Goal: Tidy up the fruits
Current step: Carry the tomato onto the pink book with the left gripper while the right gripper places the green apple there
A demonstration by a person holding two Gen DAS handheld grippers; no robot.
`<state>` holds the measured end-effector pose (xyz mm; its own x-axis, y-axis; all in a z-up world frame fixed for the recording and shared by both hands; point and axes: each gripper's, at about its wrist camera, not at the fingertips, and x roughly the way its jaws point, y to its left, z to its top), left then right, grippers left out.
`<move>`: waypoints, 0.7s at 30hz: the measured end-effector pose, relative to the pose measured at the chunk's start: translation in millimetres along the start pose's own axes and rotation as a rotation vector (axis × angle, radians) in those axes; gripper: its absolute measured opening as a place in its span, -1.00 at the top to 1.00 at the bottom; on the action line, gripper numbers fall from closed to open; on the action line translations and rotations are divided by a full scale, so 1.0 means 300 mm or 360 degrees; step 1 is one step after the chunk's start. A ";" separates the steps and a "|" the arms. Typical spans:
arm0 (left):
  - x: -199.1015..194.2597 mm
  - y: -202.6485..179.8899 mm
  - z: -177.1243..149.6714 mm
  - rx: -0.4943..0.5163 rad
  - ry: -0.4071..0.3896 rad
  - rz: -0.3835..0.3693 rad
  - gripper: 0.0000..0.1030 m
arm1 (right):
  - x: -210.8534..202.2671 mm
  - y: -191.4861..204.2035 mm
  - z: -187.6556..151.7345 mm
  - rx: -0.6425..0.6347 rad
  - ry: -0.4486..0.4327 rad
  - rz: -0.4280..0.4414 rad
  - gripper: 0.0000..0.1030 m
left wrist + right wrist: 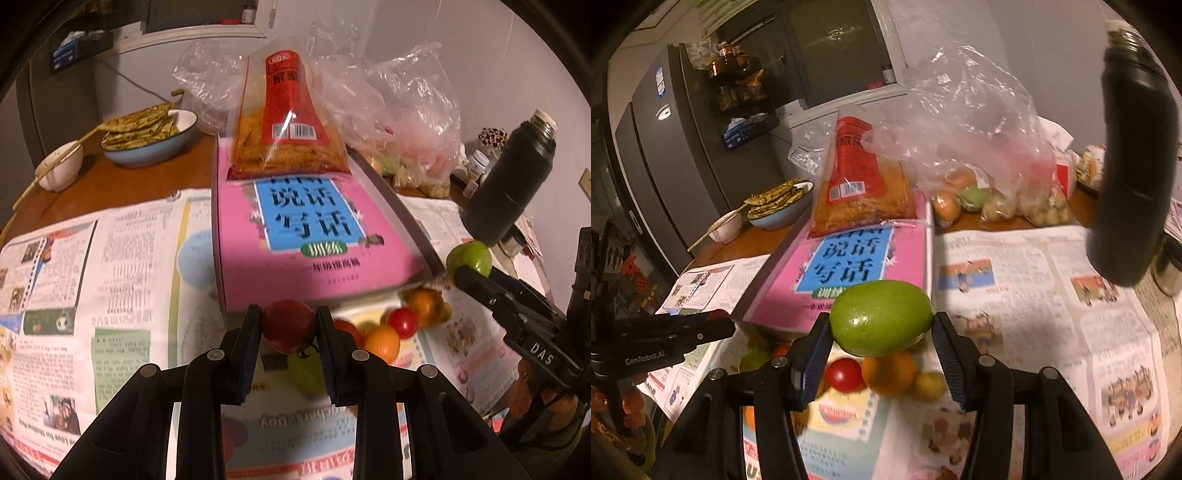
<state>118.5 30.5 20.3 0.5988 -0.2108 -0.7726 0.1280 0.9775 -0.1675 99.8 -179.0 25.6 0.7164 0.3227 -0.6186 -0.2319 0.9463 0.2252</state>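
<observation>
- Currently, left gripper (289,325) is clenched on a red tomato (289,324), held off the newspaper (110,266), stem end downward, in front of the near edge of the pink book (317,254).
- Right gripper (881,325) carries a green fruit (881,318), possibly a green mango; the left pad presses its side, while contact at the right pad is hard to confirm in the right wrist view.
- Left wrist view shows the same green fruit (469,257) at the tip of the right gripper (461,275), just beside the book's right corner.
- Loose fruit on the newspaper below: cherry tomato (845,374), orange (890,373), small yellow fruit (929,385), touching in a cluster; another green fruit (753,360) lies to the left.
- Snack packet (288,122) with red label rests on the far end of the book.
- Clear plastic bag (982,147) with more fruit sits behind the book.
- Black flask (1130,166) stands at right.
- Blue bowl (155,147) of flatbreads, small white bowl (61,168) with chopsticks at far left.
</observation>
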 end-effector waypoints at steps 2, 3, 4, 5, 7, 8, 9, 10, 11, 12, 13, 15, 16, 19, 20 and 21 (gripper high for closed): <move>0.009 -0.003 0.024 -0.0001 -0.0010 0.0005 0.41 | 0.012 0.008 0.015 -0.0010 -0.0006 0.0010 -0.07; 0.017 -0.005 0.036 0.0002 -0.0014 0.0012 0.41 | 0.022 0.011 0.021 -0.0014 -0.0004 0.0010 -0.07; 0.025 -0.005 0.045 0.0000 -0.0016 0.0018 0.41 | 0.028 0.013 0.026 -0.0016 -0.0003 0.0012 -0.07; 0.034 -0.005 0.054 -0.0001 -0.0016 0.0023 0.41 | 0.036 0.015 0.030 -0.0018 -0.0002 0.0018 -0.07; 0.060 -0.003 0.073 -0.0006 -0.0007 0.0030 0.41 | 0.054 0.017 0.038 -0.0023 0.0007 0.0019 -0.07; 0.071 -0.002 0.079 -0.0006 -0.0003 0.0036 0.41 | 0.064 0.019 0.041 -0.0025 0.0011 0.0025 -0.07; 0.080 -0.003 0.082 -0.0003 0.0001 0.0040 0.41 | 0.077 0.020 0.044 -0.0028 0.0021 0.0024 -0.07; 0.089 -0.005 0.086 0.0001 0.0004 0.0044 0.41 | 0.083 0.019 0.043 -0.0028 0.0028 0.0023 -0.07; 0.104 -0.006 0.090 0.0005 0.0008 0.0055 0.41 | 0.092 0.019 0.045 -0.0029 0.0033 0.0029 -0.07; 0.114 -0.007 0.093 0.0006 0.0016 0.0063 0.41 | 0.103 0.020 0.046 -0.0032 0.0040 0.0029 -0.07; 0.125 -0.008 0.095 0.0006 0.0024 0.0062 0.41 | 0.111 0.020 0.048 -0.0033 0.0045 0.0024 -0.07; 0.148 -0.008 0.097 0.0005 0.0036 0.0065 0.41 | 0.132 0.020 0.052 -0.0032 0.0059 0.0026 -0.07; 0.156 -0.009 0.098 0.0010 0.0039 0.0069 0.41 | 0.140 0.021 0.054 -0.0030 0.0065 0.0022 -0.07; 0.177 -0.009 0.099 0.0016 0.0044 0.0075 0.41 | 0.167 0.032 0.057 -0.0039 0.0080 0.0016 -0.07; 0.180 -0.008 0.099 0.0018 0.0042 0.0076 0.41 | 0.175 0.037 0.059 -0.0044 0.0084 0.0016 -0.07; 0.187 -0.010 0.101 0.0028 0.0041 0.0084 0.41 | 0.181 0.041 0.060 -0.0047 0.0085 0.0014 -0.07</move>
<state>175.4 15.7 -3.9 0.5848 -0.1585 -0.7956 0.1108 0.9871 -0.1152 147.7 -150.0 8.3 0.6785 0.3310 -0.6558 -0.2579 0.9432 0.2092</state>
